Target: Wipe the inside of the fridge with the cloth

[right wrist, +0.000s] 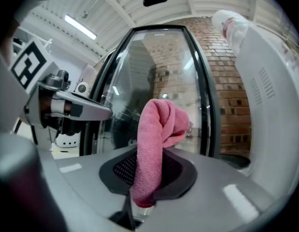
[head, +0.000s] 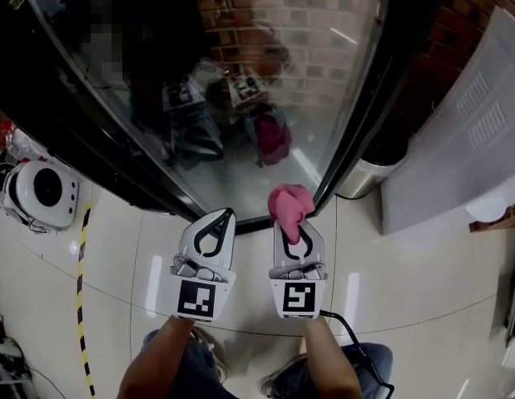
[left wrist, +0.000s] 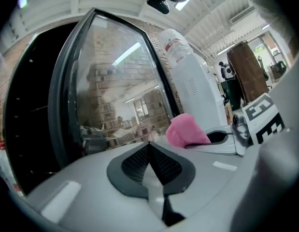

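Head view looks down on a tiled floor point(head: 423, 289). At its left edge lies a white round device point(head: 41, 191), with a yellow-black tape line point(head: 81, 289) beside it. The left gripper point(head: 224, 216) comes next; its jaws are pressed together and nothing is between them. Just beside it, the right gripper point(head: 294, 231) has its jaws closed on the pink cloth point(head: 289, 202). The cloth stands up from the pads and folds over at its top. Both grippers point at the lower edge of the fridge's glass door point(head: 265, 73). The cloth is in front of this door's black frame, outside the fridge; whether it touches the frame I cannot tell. A white panel point(head: 465, 140) leans at the right edge.
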### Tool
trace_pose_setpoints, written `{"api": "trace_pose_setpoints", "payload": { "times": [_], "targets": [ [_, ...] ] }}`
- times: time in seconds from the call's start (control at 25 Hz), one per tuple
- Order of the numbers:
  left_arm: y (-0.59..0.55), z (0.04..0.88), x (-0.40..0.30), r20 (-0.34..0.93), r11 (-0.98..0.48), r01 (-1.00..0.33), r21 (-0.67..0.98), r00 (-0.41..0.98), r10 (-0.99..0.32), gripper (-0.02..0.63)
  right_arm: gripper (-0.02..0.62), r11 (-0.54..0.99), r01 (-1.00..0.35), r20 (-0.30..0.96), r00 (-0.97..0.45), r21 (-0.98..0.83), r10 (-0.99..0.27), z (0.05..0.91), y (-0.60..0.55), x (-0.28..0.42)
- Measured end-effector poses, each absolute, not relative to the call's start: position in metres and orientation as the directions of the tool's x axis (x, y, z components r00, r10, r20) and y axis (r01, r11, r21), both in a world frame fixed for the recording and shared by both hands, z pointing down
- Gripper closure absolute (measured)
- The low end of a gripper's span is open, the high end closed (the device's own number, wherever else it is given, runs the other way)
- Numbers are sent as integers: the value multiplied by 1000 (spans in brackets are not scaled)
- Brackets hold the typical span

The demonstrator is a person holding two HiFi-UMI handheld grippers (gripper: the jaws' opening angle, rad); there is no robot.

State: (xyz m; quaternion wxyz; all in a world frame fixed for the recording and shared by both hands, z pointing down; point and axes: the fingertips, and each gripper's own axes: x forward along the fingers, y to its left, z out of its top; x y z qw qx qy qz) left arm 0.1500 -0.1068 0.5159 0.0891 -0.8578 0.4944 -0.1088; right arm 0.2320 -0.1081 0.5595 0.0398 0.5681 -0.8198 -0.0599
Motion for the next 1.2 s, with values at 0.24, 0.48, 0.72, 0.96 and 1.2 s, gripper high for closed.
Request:
{"api": "trace_pose_setpoints", "payload": {
  "times": [0.24,0.48,0.72,0.96,1.2],
  "targets": [
    [-92,447,129,94,-491,-857,-159,482,-871,594,534,419,-889,66,-414,188,-908,478,-84,204],
    [-66,361,125,134,-531,-825,-194,514,-847,595,534,409,-908,25,-409,90,-912,366,-61,184],
    [-46,247,115,104,-554,-821,-136,544,-832,595,534,389,-919,22,-388,69,-921,253,-38,160],
    [-21,155,78,72,-548,-834,-59,544,-836,595,534,356,-930,15,-357,93,-934,163,-15,134],
    [0,104,52,91,-611,-787,-87,605,-791,595,534,308,-947,27,-306,90,-952,99,16,110]
  ]
}}
